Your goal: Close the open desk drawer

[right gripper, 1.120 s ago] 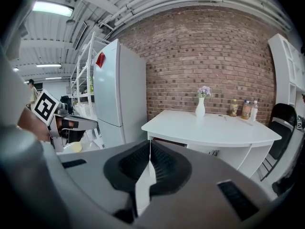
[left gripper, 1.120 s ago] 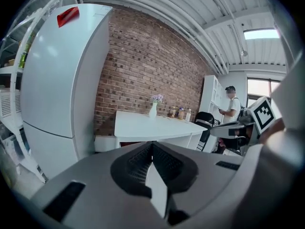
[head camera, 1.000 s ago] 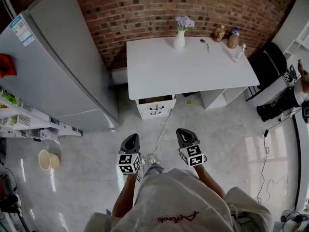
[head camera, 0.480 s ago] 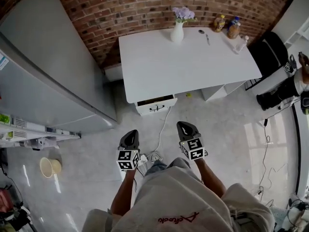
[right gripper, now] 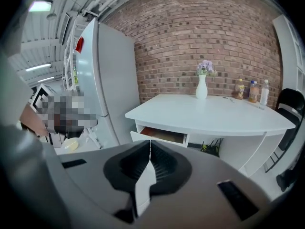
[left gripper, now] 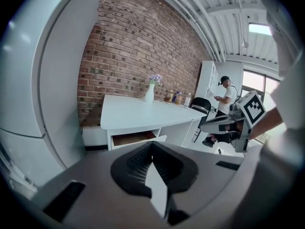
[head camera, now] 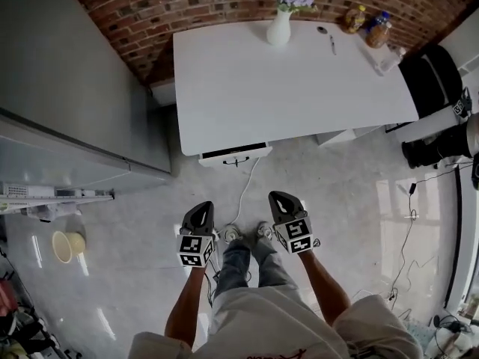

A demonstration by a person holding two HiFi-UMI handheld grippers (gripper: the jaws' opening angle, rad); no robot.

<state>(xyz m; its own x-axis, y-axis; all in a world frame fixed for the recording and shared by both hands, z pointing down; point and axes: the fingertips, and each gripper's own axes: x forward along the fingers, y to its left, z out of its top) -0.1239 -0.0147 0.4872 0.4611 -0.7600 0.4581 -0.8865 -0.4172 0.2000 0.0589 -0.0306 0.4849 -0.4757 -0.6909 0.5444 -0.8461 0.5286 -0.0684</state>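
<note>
Two claws, the left claw (head camera: pixel 202 209) and the right claw (head camera: pixel 284 199), are held side by side in front of a standing person. Each has its jaws pressed together and grips nothing. Ahead, across a stretch of pale floor and well apart from both claws, stands a white counter (head camera: pixel 288 88) against a brick wall. The open drawer (head camera: pixel 234 158) sits under the counter's front edge near its left end, pulled partly out, with a dark handle on its white front. A white cable (head camera: pixel 245 194) trails over the floor between the drawer and the person's feet.

The step in hand looks like the approach. To close the drawer well, a shut claw tip should probably meet the middle of the drawer front squarely, beside the handle, and push straight in until it sits flush. An off-centre push could skew the drawer, and the cable could catch a foot.
</note>
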